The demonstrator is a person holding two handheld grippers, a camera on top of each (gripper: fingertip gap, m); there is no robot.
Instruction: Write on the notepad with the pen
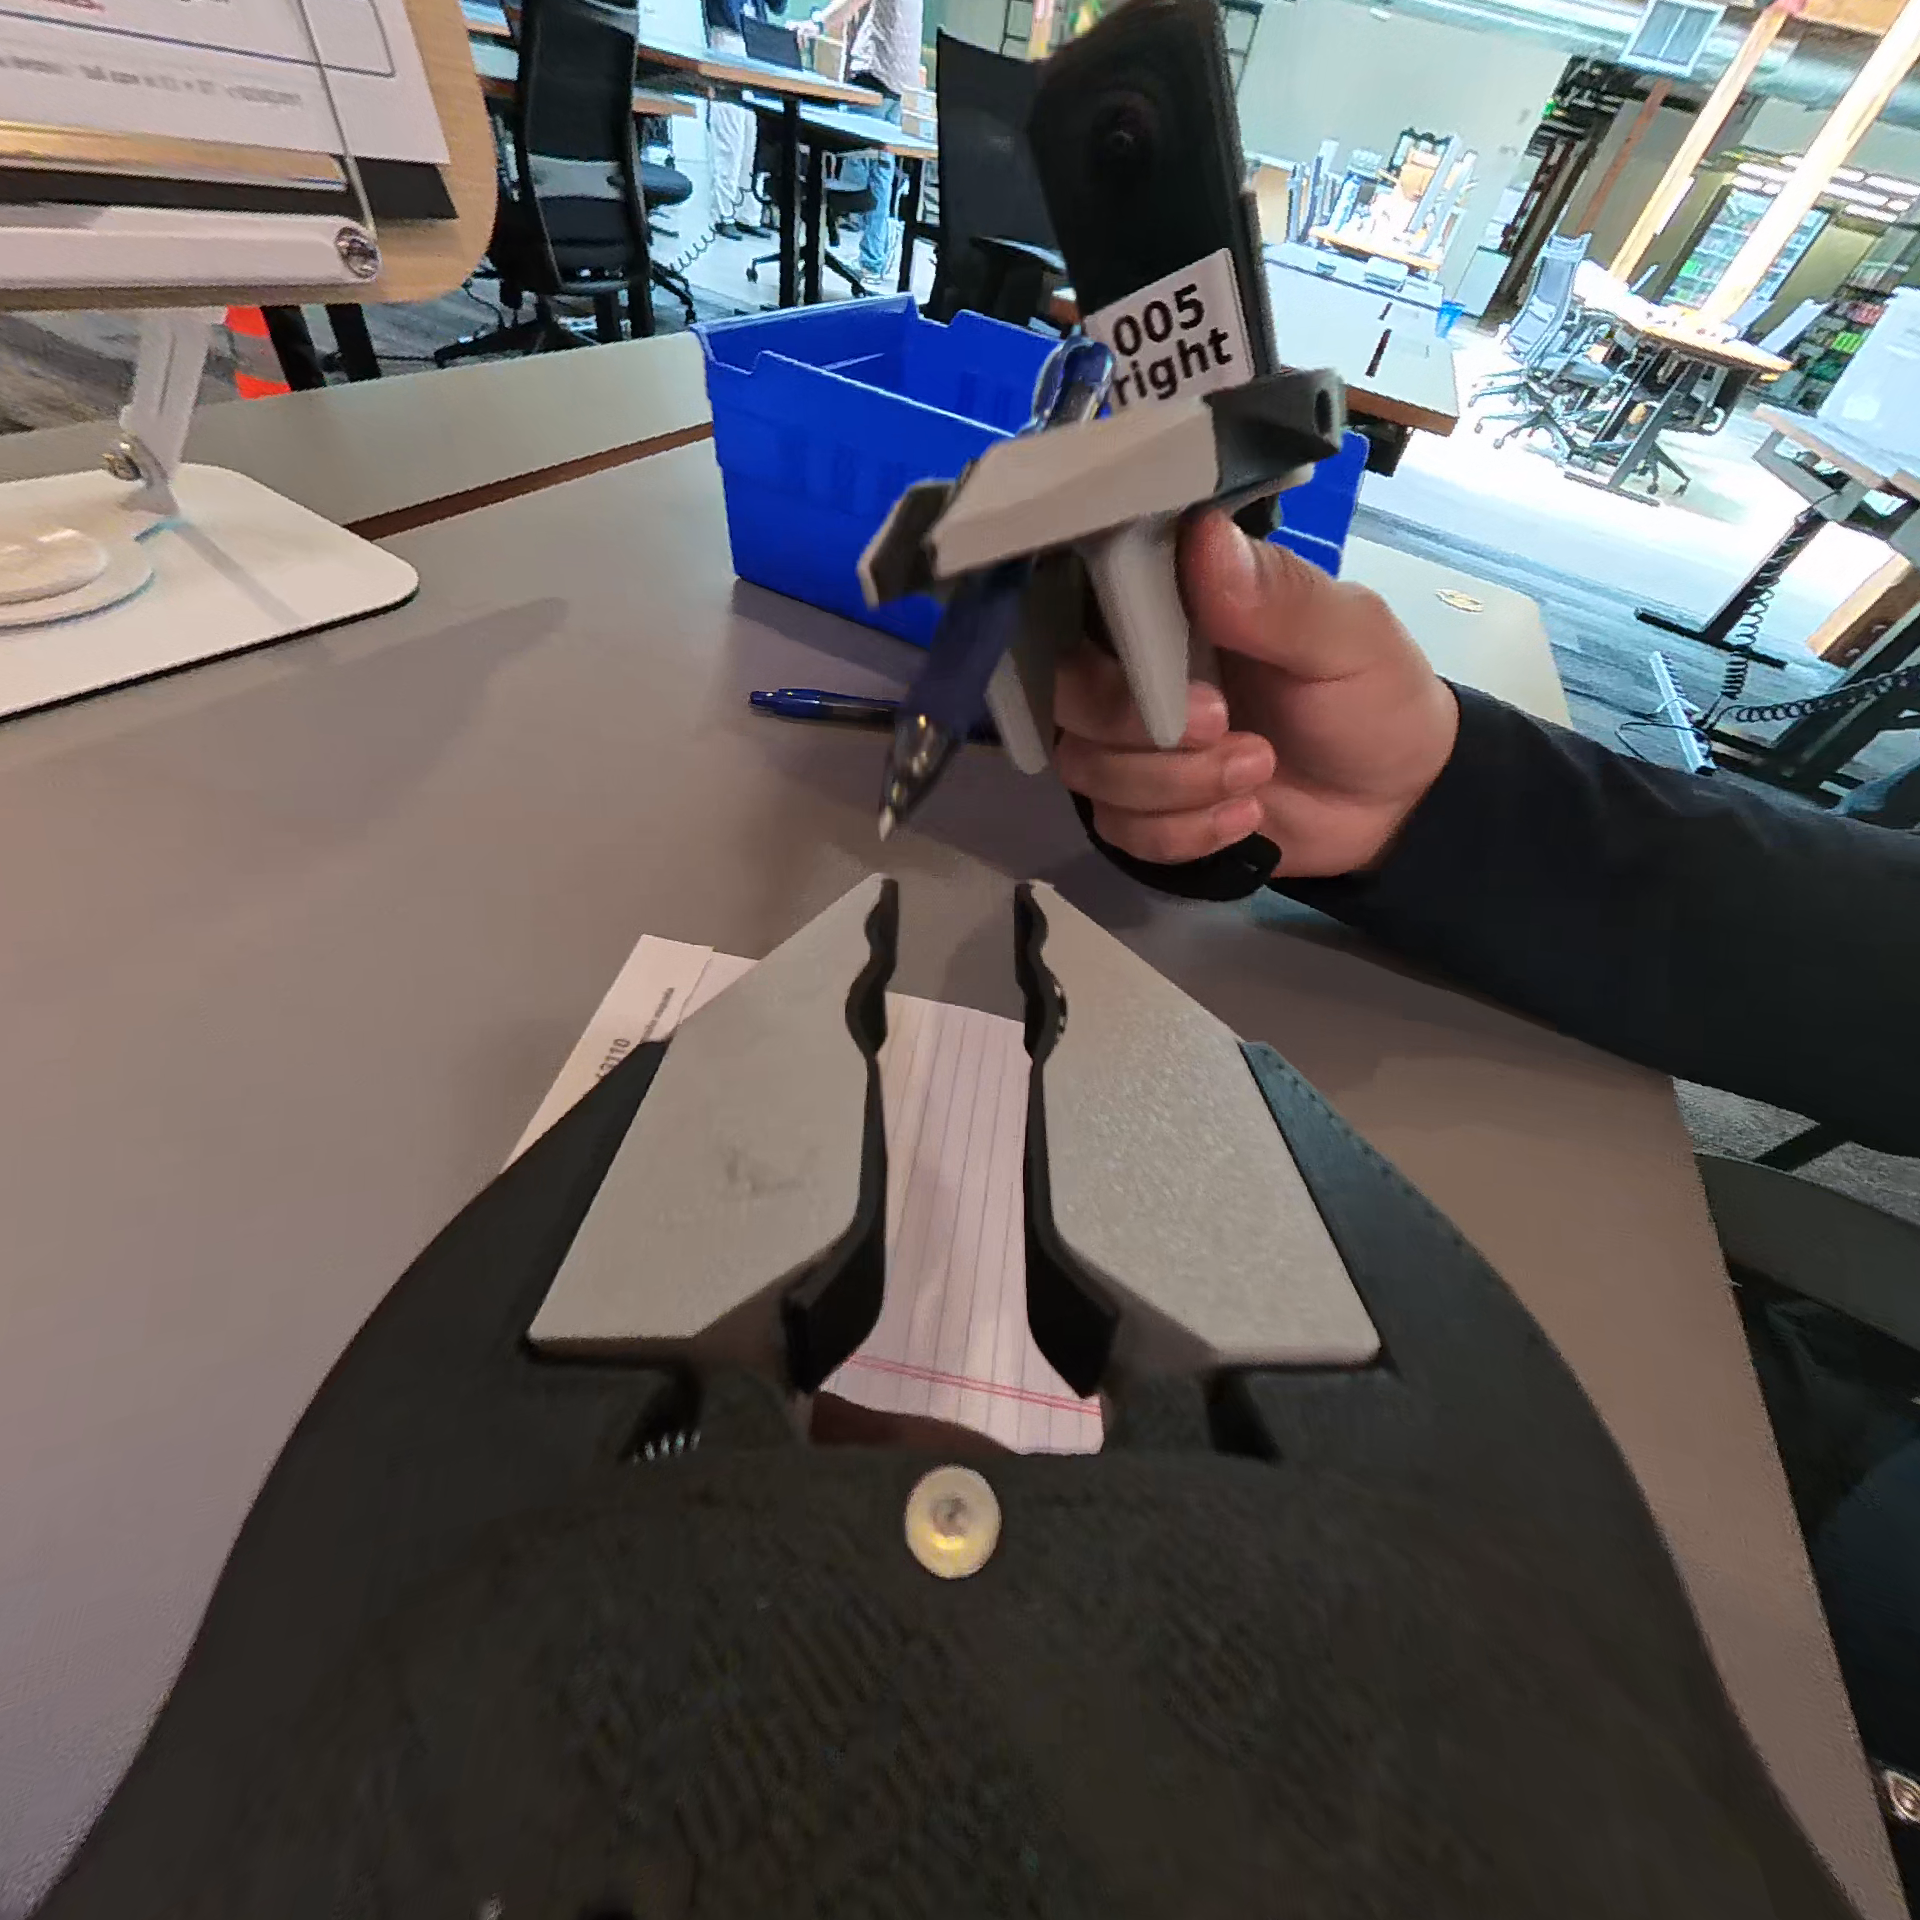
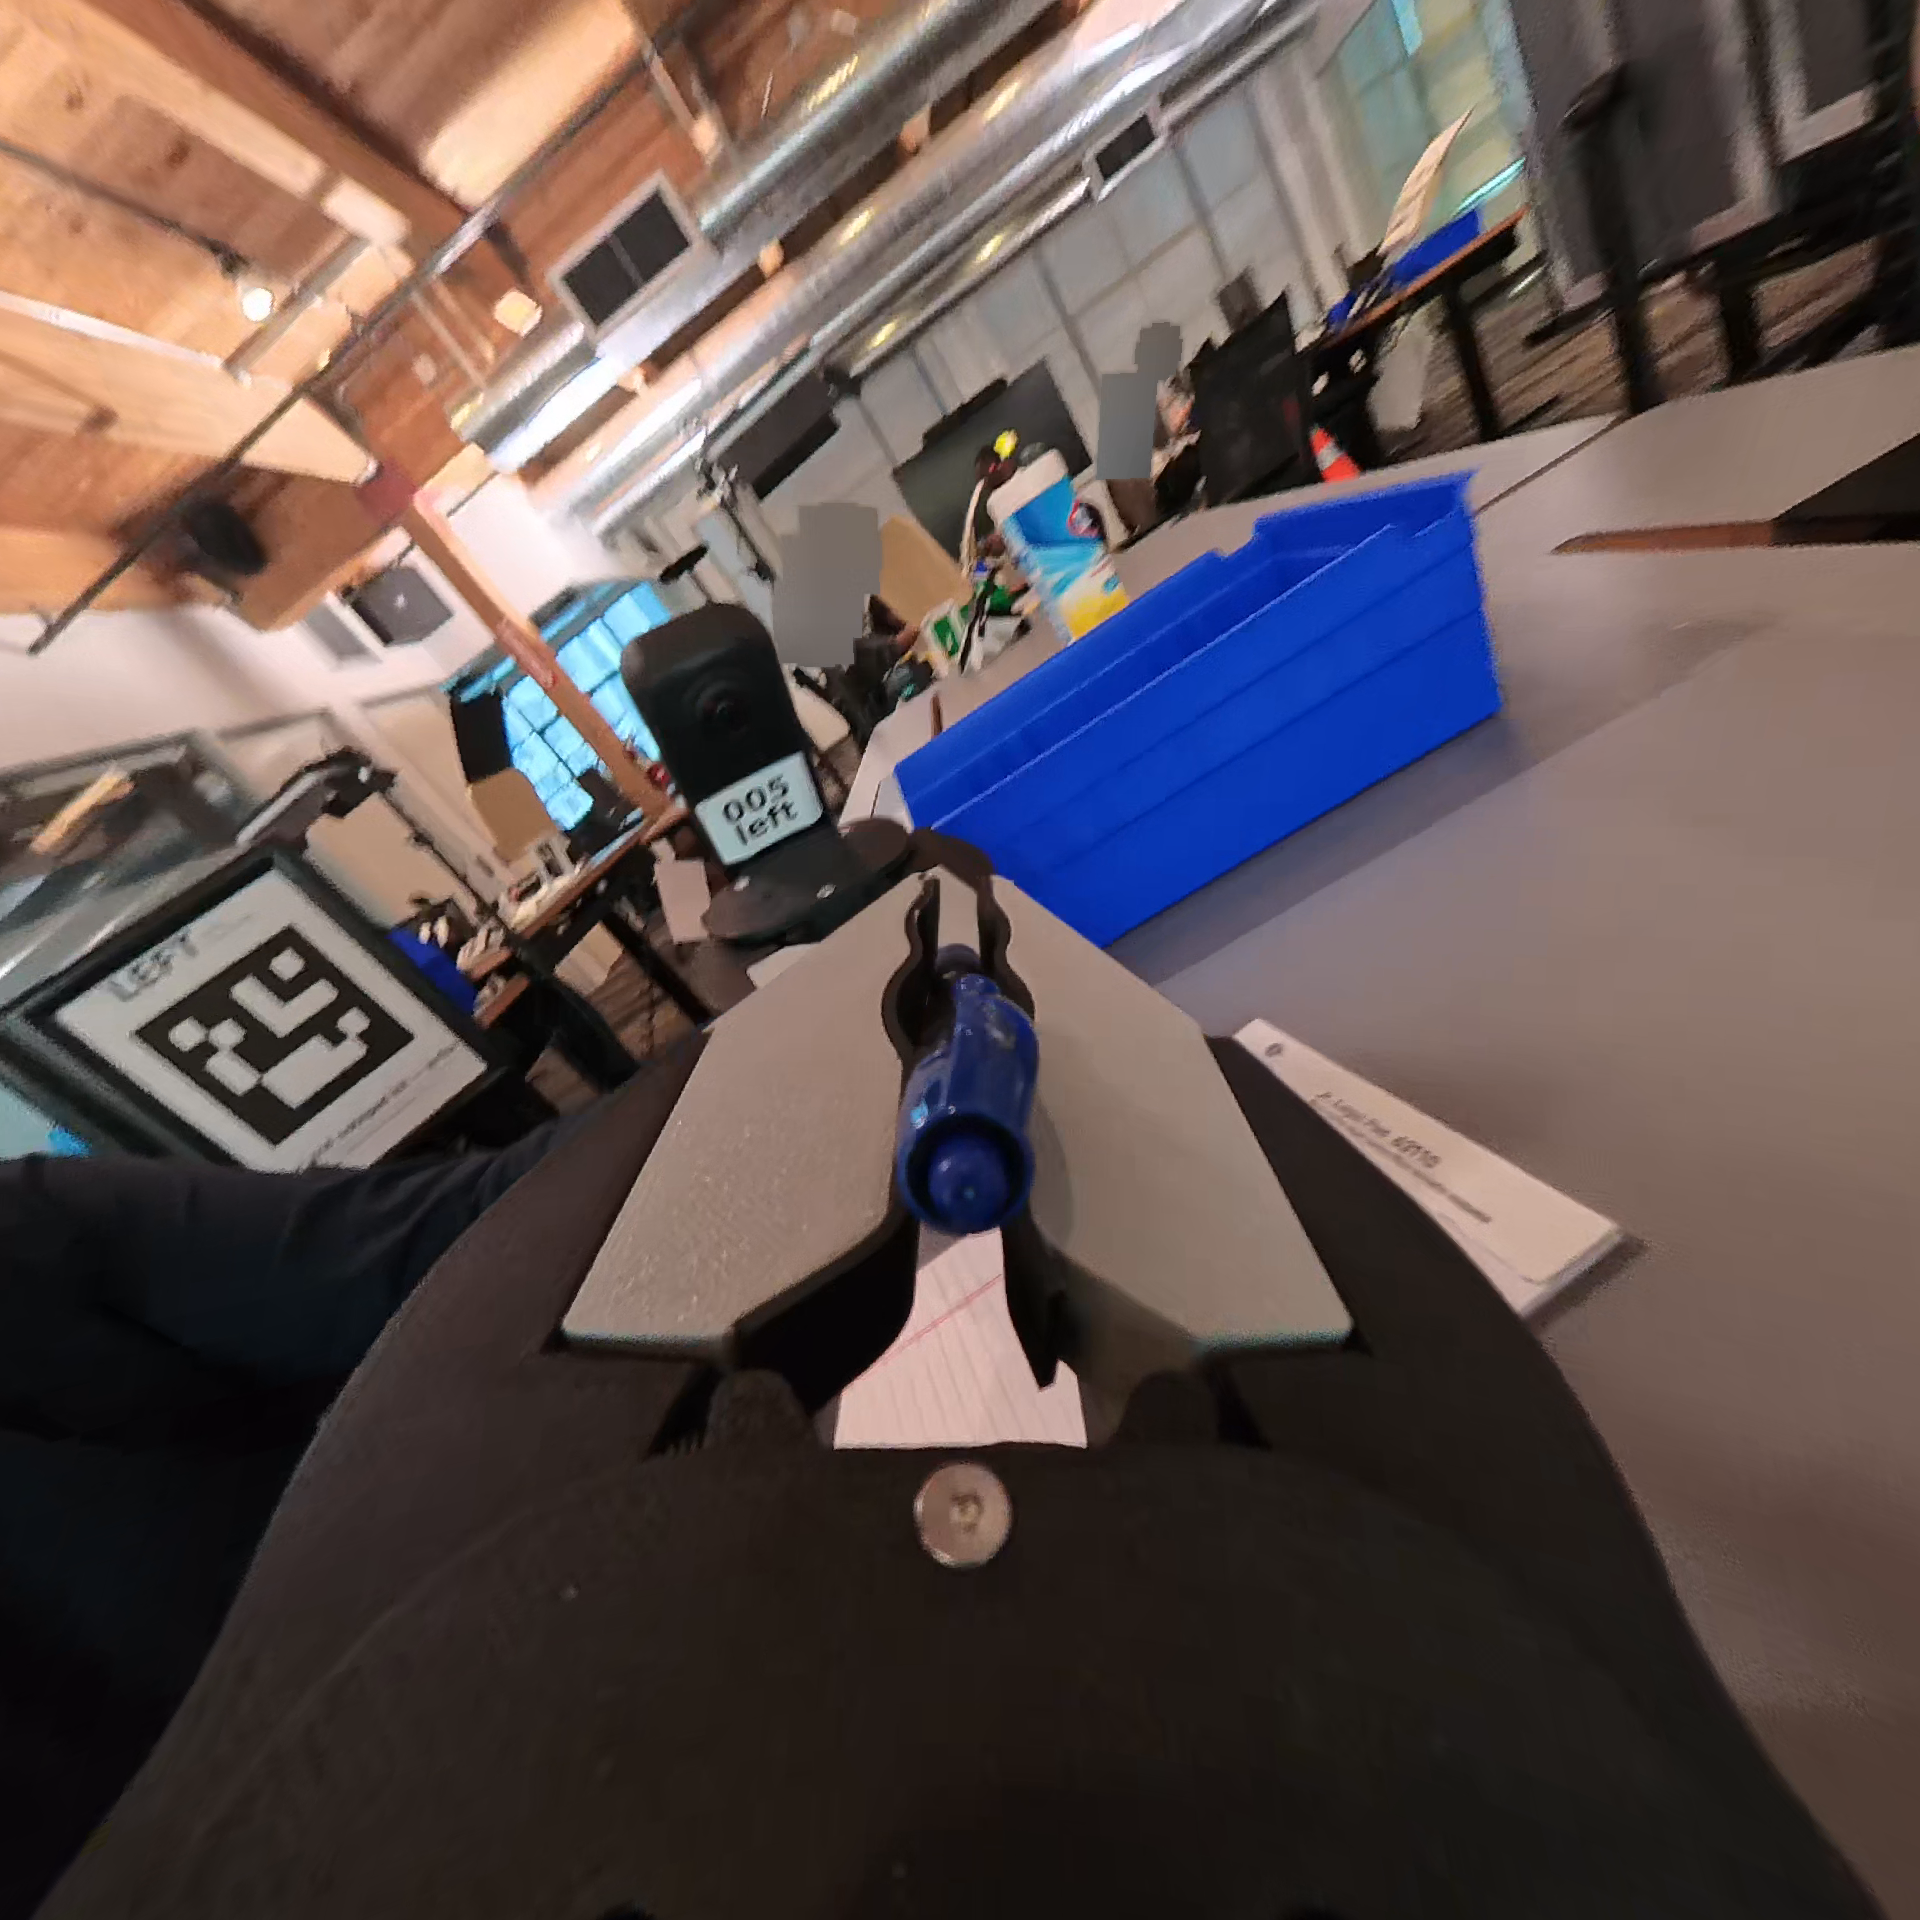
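The white lined notepad (image 1: 956, 1143) lies on the grey table under my left gripper (image 1: 954, 904), which is open and holds nothing. Whether the gripper touches the pad I cannot tell. My right gripper (image 1: 914, 561), held by a hand, is shut on a blue pen (image 1: 945, 665). The pen points down and to the left, with its tip in the air just beyond the pad's far edge. In the right wrist view the gripper (image 2: 956, 935) clamps the pen (image 2: 971, 1091), whose back end faces the camera, and the notepad (image 2: 1455, 1174) shows below and to the right.
A blue plastic bin (image 1: 831, 468) stands on the table behind the pad, also in the right wrist view (image 2: 1247, 727). A second blue pen (image 1: 821, 703) lies in front of it. A monitor stand's white base (image 1: 208, 561) sits at the far left. A wipes canister (image 2: 1060, 561) stands beyond the bin.
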